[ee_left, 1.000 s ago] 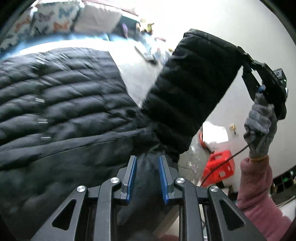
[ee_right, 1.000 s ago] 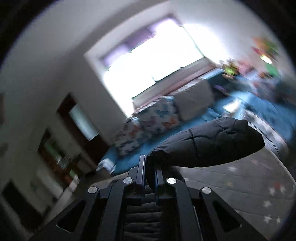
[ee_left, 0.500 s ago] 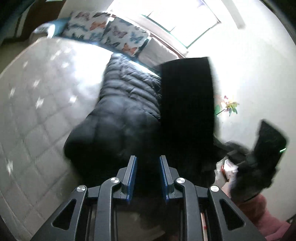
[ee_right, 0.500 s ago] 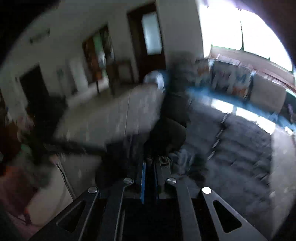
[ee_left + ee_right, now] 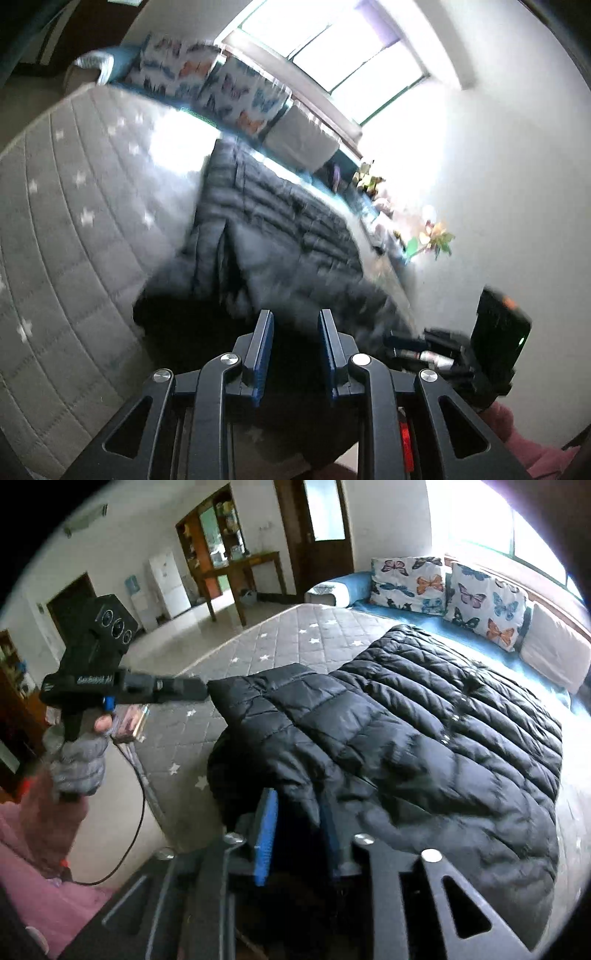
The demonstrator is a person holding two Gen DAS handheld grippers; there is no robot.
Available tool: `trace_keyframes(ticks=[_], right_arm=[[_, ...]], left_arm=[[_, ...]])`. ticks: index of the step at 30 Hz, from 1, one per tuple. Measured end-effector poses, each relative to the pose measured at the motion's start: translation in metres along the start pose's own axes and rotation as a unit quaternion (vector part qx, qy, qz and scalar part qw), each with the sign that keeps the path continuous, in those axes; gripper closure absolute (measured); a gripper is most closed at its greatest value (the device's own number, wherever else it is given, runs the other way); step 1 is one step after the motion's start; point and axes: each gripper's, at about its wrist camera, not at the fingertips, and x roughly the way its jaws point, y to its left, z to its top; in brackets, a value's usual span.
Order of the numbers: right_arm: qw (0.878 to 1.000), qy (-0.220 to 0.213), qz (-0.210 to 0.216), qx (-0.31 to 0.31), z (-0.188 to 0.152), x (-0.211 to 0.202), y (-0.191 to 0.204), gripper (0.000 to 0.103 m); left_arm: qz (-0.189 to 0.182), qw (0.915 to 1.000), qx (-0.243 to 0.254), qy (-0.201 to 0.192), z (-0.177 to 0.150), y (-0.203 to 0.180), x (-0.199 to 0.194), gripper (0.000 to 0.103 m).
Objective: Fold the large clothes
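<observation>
Black jacket [image 5: 424, 738] is laid on bed [image 5: 295, 635] w/ one sleeve folded across, rest unfolded; right gripper [image 5: 295, 830] is opening around fabric, left gripper [image 5: 293, 347] opening, hem between.

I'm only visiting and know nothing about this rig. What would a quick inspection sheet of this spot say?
Surface: grey star-patterned mattress, mostly bare.
Job's things: black quilted jacket lying flat, one sleeve folded across it.
Clutter: small toys and flowers at the mattress's far edge, blurred.
Grippers: left gripper is at the sleeve's edge with its jaws opening, grip unclear. The right gripper is opening, with jacket fabric between its jaws.
Cables: a black cable hangs from the left gripper's handle.
Surroundings: butterfly cushions, bright window, wooden table.
</observation>
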Motion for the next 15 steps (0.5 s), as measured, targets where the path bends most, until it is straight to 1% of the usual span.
trace_keyframes(ticks=[1, 2, 3, 5, 7, 8, 11, 13, 15], right_arm=[[1.0, -0.005, -0.003, 0.002, -0.003, -0.006, -0.001, 0.059], [1.0, -0.007, -0.005, 0.002, -0.007, -0.011, -0.003, 0.058], [1.0, -0.01, -0.013, 0.005, -0.01, -0.014, -0.007, 0.058], [0.999, -0.017, -0.036, 0.016, -0.015, -0.023, -0.019, 0.058], [0.997, -0.021, -0.06, 0.042, -0.017, -0.031, -0.039, 0.058], [0.995, -0.022, -0.082, 0.054, -0.019, -0.036, -0.053, 0.058], [0.988, -0.019, -0.128, 0.085, -0.026, -0.048, -0.089, 0.058], [0.985, -0.016, -0.138, 0.107, -0.032, -0.051, -0.106, 0.058], [0.98, 0.0, -0.16, 0.122, -0.04, -0.044, -0.123, 0.058]], left_arm=[[0.001, 1.0, -0.001, -0.004, 0.003, -0.002, -0.003, 0.07], [0.002, 1.0, 0.0, -0.007, 0.005, -0.004, -0.004, 0.067], [0.004, 1.0, 0.002, -0.008, 0.006, -0.005, -0.004, 0.066], [0.019, 0.9998, 0.01, 0.005, 0.011, -0.011, 0.005, 0.066], [0.023, 0.9994, 0.016, 0.018, 0.021, -0.021, 0.019, 0.066], [0.023, 0.9992, 0.022, 0.023, 0.025, -0.028, 0.027, 0.066], [0.021, 0.998, 0.047, 0.036, 0.036, -0.046, 0.05, 0.065], [0.023, 0.997, 0.06, 0.043, 0.042, -0.054, 0.067, 0.065], [0.025, 0.9959, 0.064, 0.059, 0.046, -0.055, 0.087, 0.065]])
